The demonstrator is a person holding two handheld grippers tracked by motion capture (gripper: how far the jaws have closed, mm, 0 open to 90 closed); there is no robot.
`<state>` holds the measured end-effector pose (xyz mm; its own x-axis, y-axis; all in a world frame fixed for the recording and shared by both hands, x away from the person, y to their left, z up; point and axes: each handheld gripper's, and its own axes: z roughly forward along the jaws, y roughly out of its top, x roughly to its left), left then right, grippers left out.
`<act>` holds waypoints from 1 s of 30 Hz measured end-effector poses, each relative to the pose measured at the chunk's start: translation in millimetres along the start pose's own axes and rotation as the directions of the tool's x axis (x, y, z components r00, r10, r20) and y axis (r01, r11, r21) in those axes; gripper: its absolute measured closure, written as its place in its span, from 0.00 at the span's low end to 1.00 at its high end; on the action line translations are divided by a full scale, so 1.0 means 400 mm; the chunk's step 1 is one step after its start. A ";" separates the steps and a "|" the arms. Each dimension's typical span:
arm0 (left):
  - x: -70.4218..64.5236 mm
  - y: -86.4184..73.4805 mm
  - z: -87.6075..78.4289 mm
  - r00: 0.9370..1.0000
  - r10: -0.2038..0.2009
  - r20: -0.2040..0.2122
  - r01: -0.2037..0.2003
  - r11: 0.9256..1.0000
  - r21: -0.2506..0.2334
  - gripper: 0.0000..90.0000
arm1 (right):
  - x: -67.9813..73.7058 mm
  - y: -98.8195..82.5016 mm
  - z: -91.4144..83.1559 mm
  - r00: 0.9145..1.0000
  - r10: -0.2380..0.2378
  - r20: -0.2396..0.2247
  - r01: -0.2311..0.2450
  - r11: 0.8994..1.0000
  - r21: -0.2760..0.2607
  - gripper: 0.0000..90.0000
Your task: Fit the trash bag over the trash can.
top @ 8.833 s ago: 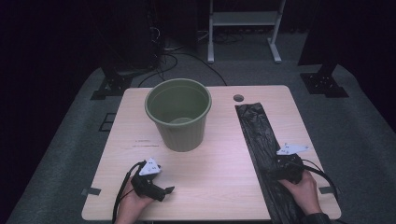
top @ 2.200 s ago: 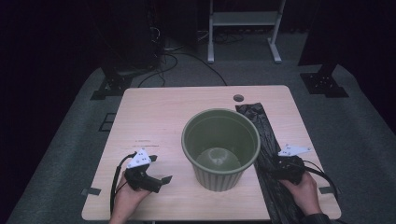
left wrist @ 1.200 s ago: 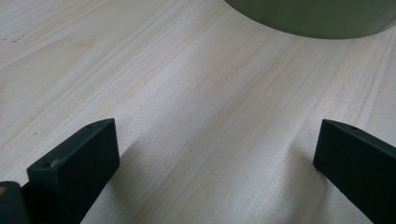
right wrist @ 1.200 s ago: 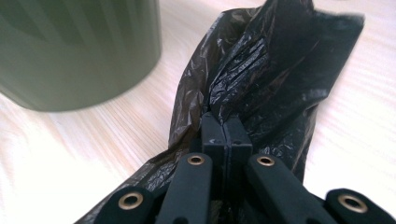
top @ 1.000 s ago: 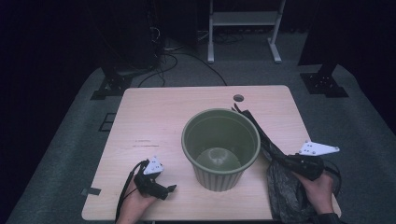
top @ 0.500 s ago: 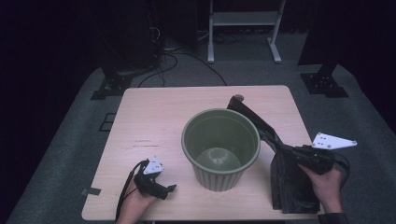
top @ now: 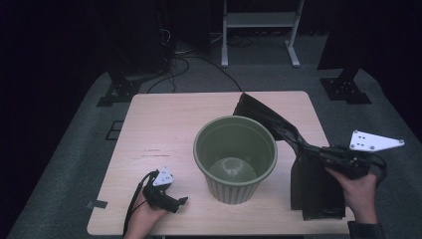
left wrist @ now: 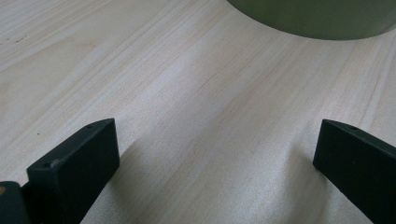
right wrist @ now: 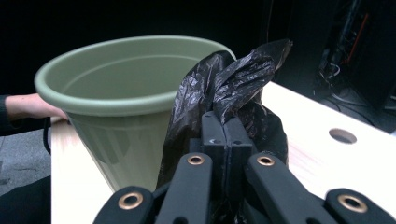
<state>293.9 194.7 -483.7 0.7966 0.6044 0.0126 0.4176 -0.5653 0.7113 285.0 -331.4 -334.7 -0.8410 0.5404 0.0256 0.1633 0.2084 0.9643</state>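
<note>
A green plastic bin (top: 235,155) stands upright in the middle of the wooden table (top: 169,119), empty inside; its rim (right wrist: 107,100) fills the left of the right gripper view. My right gripper (top: 318,152) is shut on a black bin bag (top: 313,189), held up off the table beside the bin's right side. The bag's far end (top: 256,112) still reaches toward the back of the table, and crumpled plastic (right wrist: 233,79) bunches between the jaws. My left gripper (top: 179,201) rests on the table at front left, open, its fingers (left wrist: 74,163) wide apart over bare wood.
A round hole (right wrist: 342,136) sits in the tabletop near the back right. Cables and a metal stand (top: 259,30) lie on the dark floor beyond the table. The bin's base (left wrist: 317,23) stands just ahead of the left gripper.
My right gripper has risen and drifted right, lifting the black bag's middle off the table so it hangs in a fold. The left hand and the bin have stayed put.
</note>
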 end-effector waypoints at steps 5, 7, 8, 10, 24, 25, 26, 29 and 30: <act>0.000 0.000 0.000 1.000 0.000 0.000 0.000 1.000 0.000 0.00 | 0.017 0.044 -0.016 0.999 -0.031 -0.015 0.031 0.999 -0.020 1.00; 0.000 0.000 0.000 1.000 0.000 -0.001 0.000 1.000 0.000 0.00 | 0.026 0.064 -0.028 0.999 -0.043 -0.021 0.042 0.999 -0.029 1.00; 0.000 0.000 0.000 1.000 -0.001 -0.001 0.001 1.000 -0.001 0.00 | 0.030 0.074 -0.033 0.998 -0.050 -0.023 0.050 0.998 -0.035 1.00; 0.000 0.000 0.000 1.000 -0.003 -0.002 0.003 1.000 -0.001 0.00 | 0.040 0.093 -0.047 0.997 -0.067 -0.026 0.065 0.997 -0.050 1.00; 0.000 0.000 0.000 1.000 -0.013 -0.009 0.013 1.000 -0.003 0.00 | 0.082 0.218 -0.125 0.988 -0.149 -0.035 0.143 0.979 -0.144 1.00; 0.000 0.000 0.000 1.000 -0.013 -0.009 0.013 1.000 -0.003 0.00 | 0.084 0.226 -0.128 0.987 -0.156 -0.034 0.150 0.977 -0.151 1.00; 0.000 0.000 0.001 1.000 -0.014 -0.010 0.014 1.000 -0.003 0.00 | 0.084 0.234 -0.130 0.987 -0.159 -0.036 0.151 0.976 -0.158 1.00; 0.001 0.000 0.001 1.000 -0.015 -0.010 0.015 1.000 -0.003 0.00 | 0.085 0.255 -0.134 0.985 -0.167 -0.047 0.156 0.971 -0.182 1.00; 0.001 0.000 0.001 1.000 -0.015 -0.010 0.015 1.000 -0.002 0.00 | 0.085 0.262 -0.134 0.984 -0.168 -0.053 0.155 0.969 -0.192 1.00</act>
<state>294.2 194.8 -483.9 0.7858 0.6184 0.0096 0.4281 -0.5551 0.7132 245.7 -334.8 -218.8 -0.8826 0.4539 -0.1224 -0.0706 0.1294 0.9891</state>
